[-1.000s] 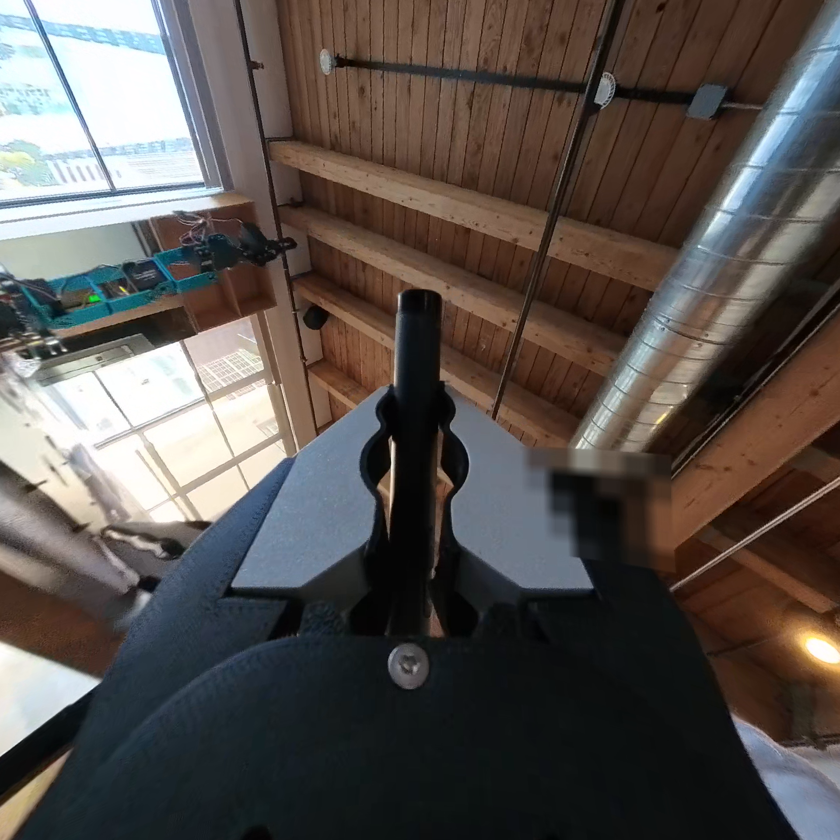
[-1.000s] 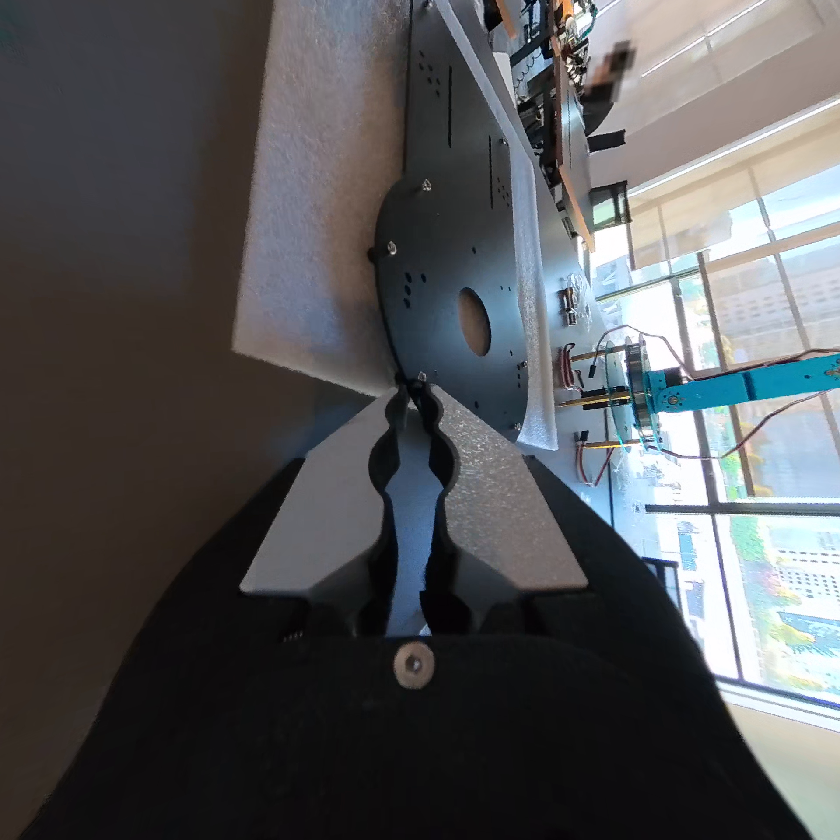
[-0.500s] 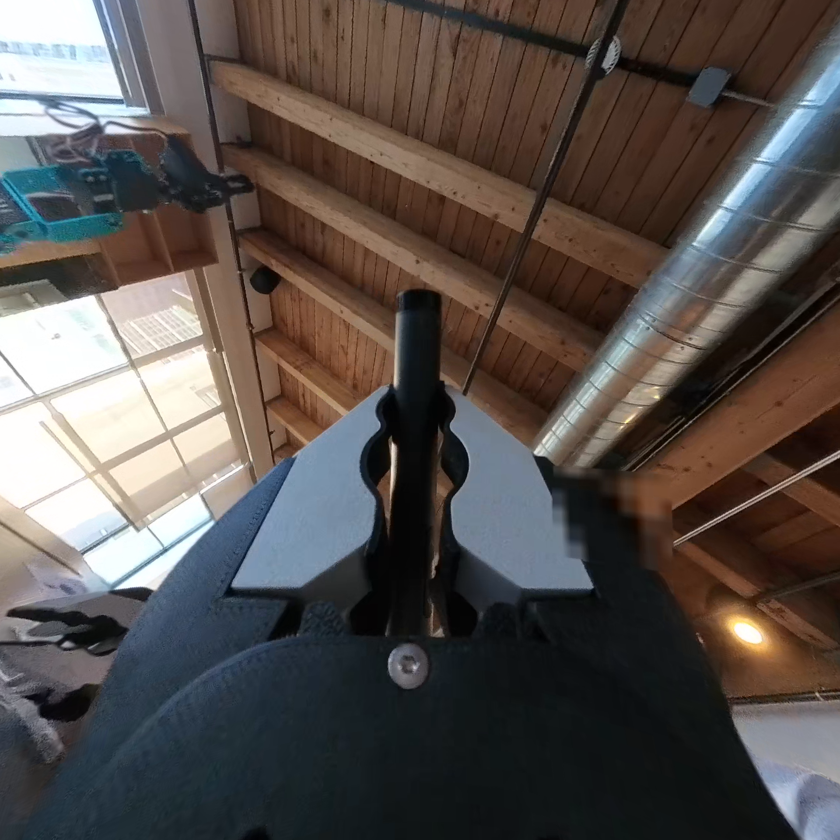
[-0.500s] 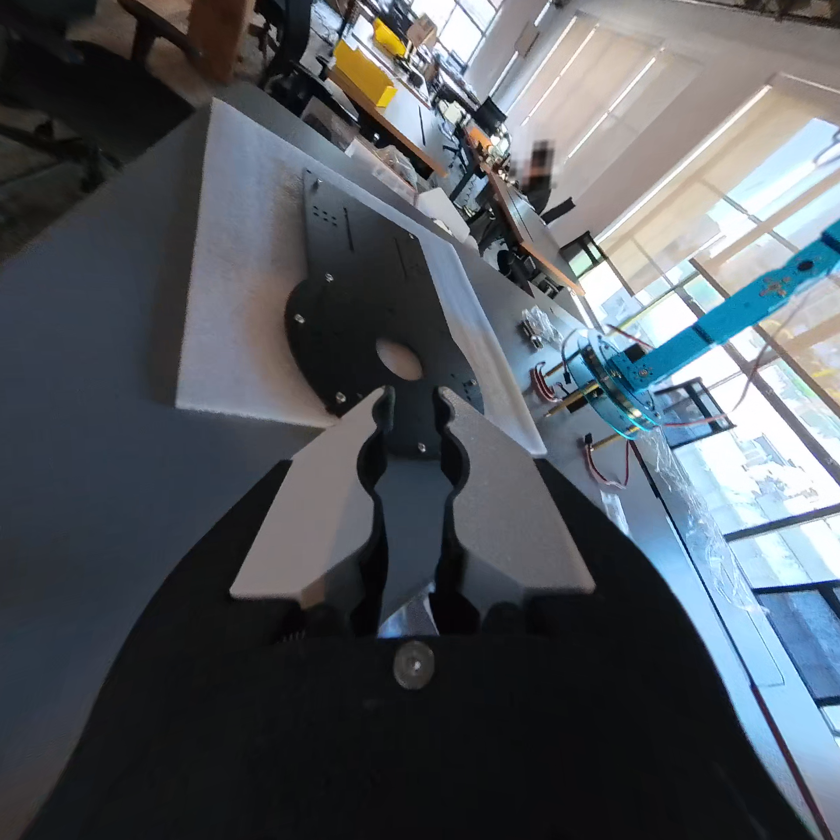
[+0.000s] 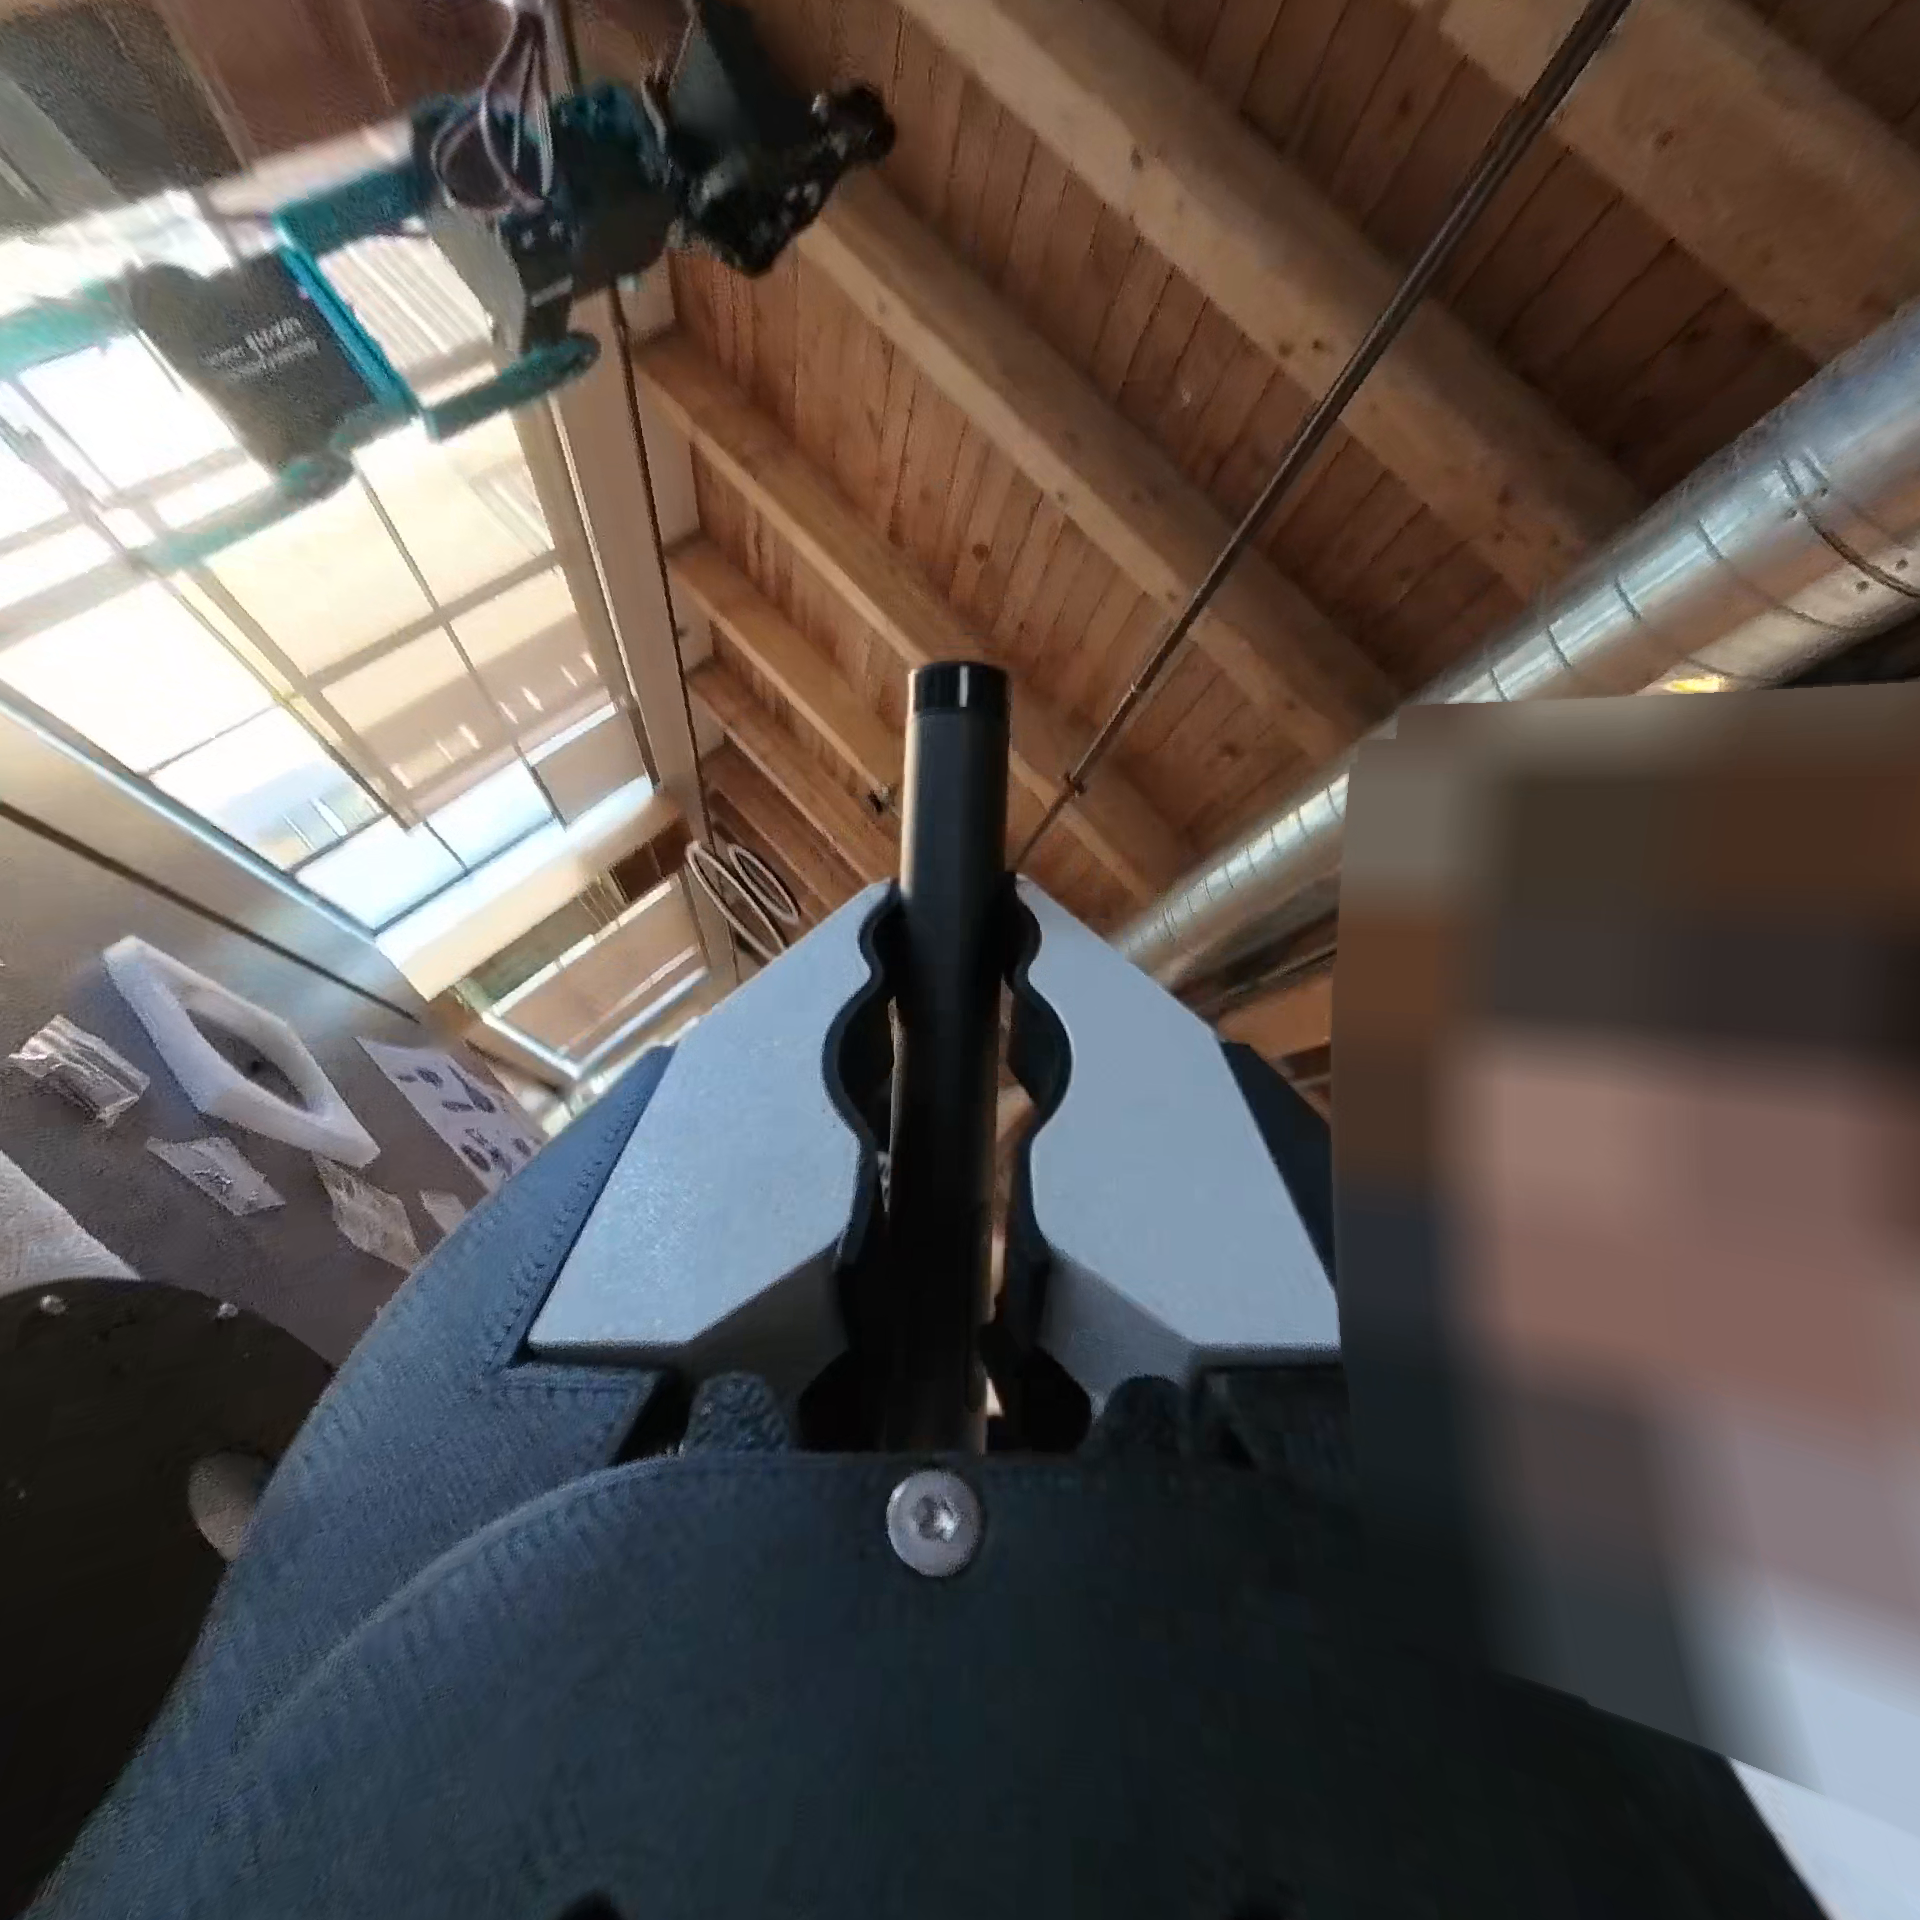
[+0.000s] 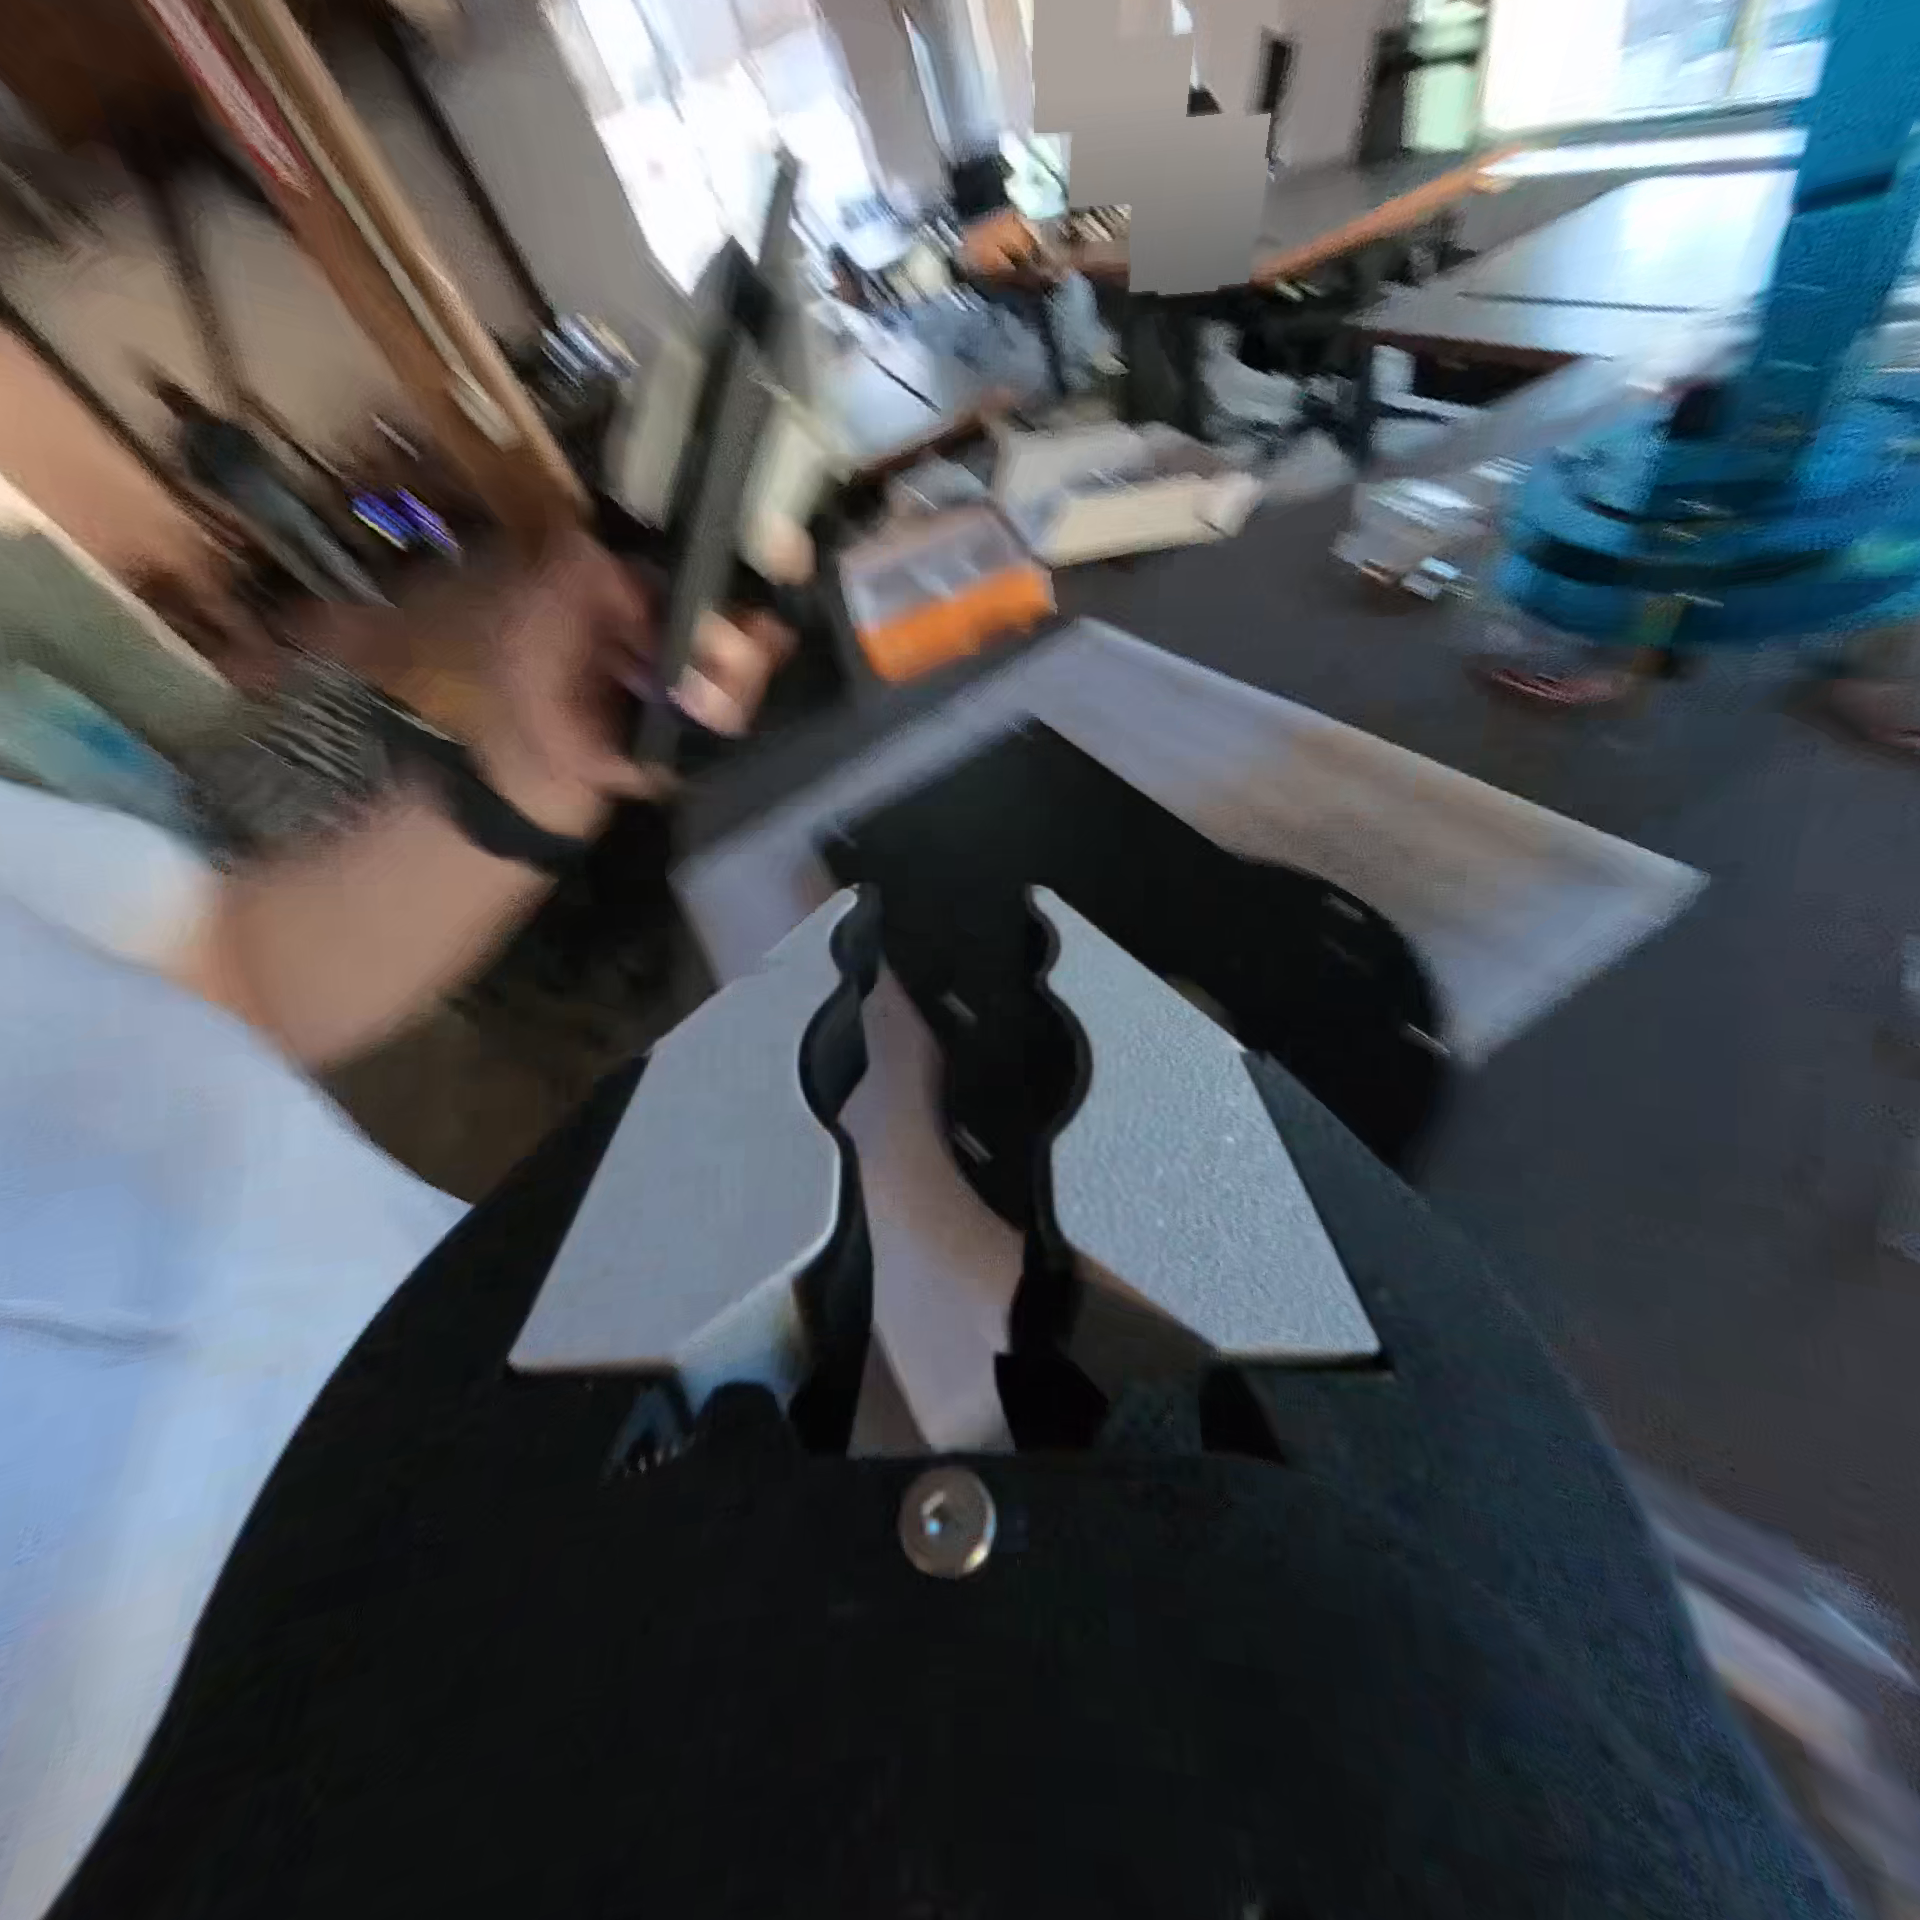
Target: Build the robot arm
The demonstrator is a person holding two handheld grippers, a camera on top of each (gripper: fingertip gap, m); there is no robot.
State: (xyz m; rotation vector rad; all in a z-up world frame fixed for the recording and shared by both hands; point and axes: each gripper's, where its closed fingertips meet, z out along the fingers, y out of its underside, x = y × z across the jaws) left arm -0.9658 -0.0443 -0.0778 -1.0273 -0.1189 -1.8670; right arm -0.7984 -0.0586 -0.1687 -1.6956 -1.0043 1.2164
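My left gripper (image 5: 951,896) is shut on a thin black rod (image 5: 954,831), which runs between the jaws and sticks out past the tips toward the wooden ceiling. My right gripper (image 6: 948,902) is open and empty. It hovers just above a black metal plate (image 6: 1195,873) that lies on a white foam sheet (image 6: 1475,842) on the dark table. The right wrist view is blurred by motion; it shows a hand (image 6: 540,675) at the left holding the rod (image 6: 717,468) upright. An edge of the black plate (image 5: 94,1392) shows low left in the left wrist view.
A teal robot arm (image 6: 1714,499) stands on the table at the right and also shows at the top left of the left wrist view (image 5: 540,197). An orange box (image 6: 945,603) sits behind the foam. A white foam piece (image 5: 239,1049) and small plastic bags (image 5: 208,1174) lie on the table. The gap from one gripper's tips to the other's is roughly 20 cm.
My right gripper has let go of the plate's edge, opened wider and swung round fast. My left gripper has tilted with the rod still in it, bringing the table into view.
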